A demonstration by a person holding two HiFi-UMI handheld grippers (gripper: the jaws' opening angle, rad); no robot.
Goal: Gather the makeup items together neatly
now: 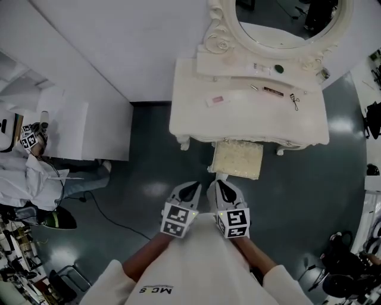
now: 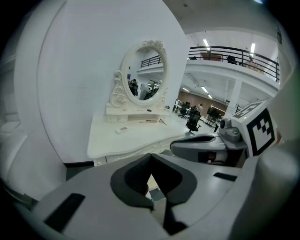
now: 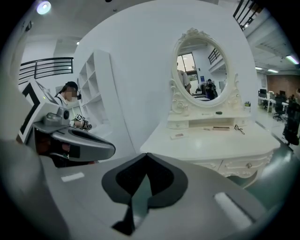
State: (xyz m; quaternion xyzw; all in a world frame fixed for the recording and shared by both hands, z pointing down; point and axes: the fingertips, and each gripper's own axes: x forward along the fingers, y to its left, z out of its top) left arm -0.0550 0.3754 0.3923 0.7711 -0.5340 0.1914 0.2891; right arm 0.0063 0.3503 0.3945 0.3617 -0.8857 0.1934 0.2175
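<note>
Nearest, the left claw [image 1: 191, 189] and the right claw [image 1: 219, 186] are held side by side above the dark grey floor [image 1: 149, 173], just short of a cream cushioned stool [image 1: 238, 159]. Both claws are seen pressed together, with nothing pinched between them. Beyond the stool, a white carved counter [image 1: 196, 122] is recorded against the white wall [image 1: 119, 36]. The makeup items are noted scattered along its far half, apart from one another. A small flat white packet with a pink label [image 1: 216, 100] lies toward the left. A short slim silver stick [image 1: 254, 87] and a longer dark stick [image 1: 273, 91] lie near the middle, and a metal eyelash curler [image 1: 294, 101] at the right. On the raised shelf [image 1: 238, 64] behind them a round dark compact [image 1: 279, 68] is seen. Farthest, an oval mirror in a white ornate frame [image 1: 286, 18] is mounted above the shelf.
</note>
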